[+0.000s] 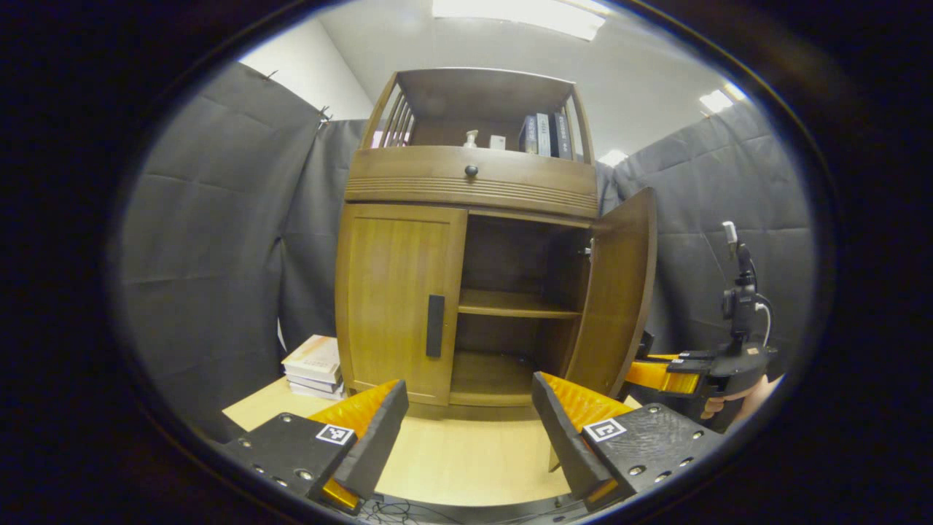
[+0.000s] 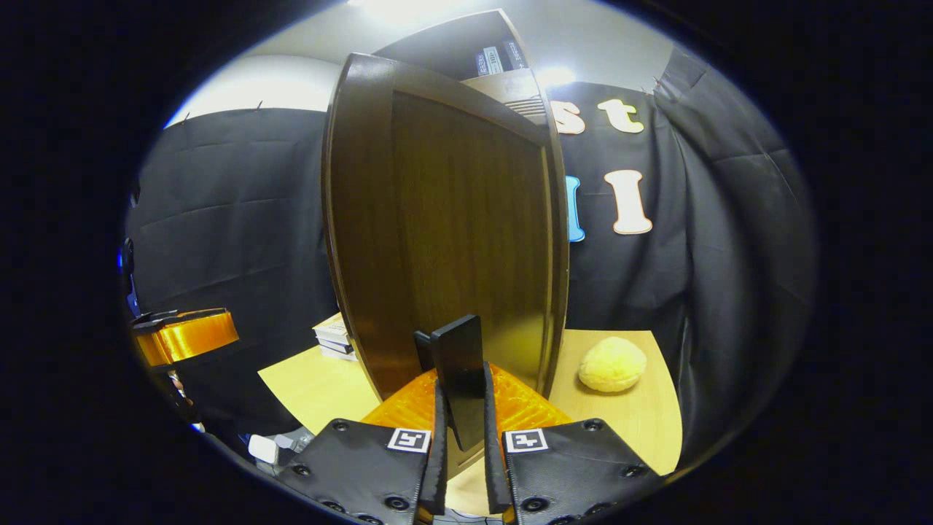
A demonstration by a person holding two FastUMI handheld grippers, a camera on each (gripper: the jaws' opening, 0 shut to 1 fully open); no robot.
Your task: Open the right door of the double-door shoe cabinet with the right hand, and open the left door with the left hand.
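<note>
Left gripper view is showing the shoe cabinet (image 1: pixel 466 240) standing on a pale table (image 1: pixel 466 459), with its right door (image 1: pixel 619 292) swung wide and its left door (image 1: pixel 397 299) sitting closed. The left gripper (image 1: pixel 466 430) is hovering released, fingers spread, near and just below the left door. The left door handle (image 1: pixel 435 325), a dark vertical bar by the door's inner edge, is looking like the natural place to grasp; the door is probably stiff, light wood turning on hinges, so pulling along its arc should suit it. In the right gripper view the right gripper (image 2: pixel 461 430) is clenching the right door handle (image 2: pixel 459 379), both fingers pressing its sides, holding the right door (image 2: pixel 452 233) open. Books (image 1: pixel 545 135) are standing on the top shelf, their spine writing too small to read. A stack of books (image 1: pixel 315 367) is lying left of the cabinet, and a yellow plush ball (image 2: pixel 612 364) is resting to the right
</note>
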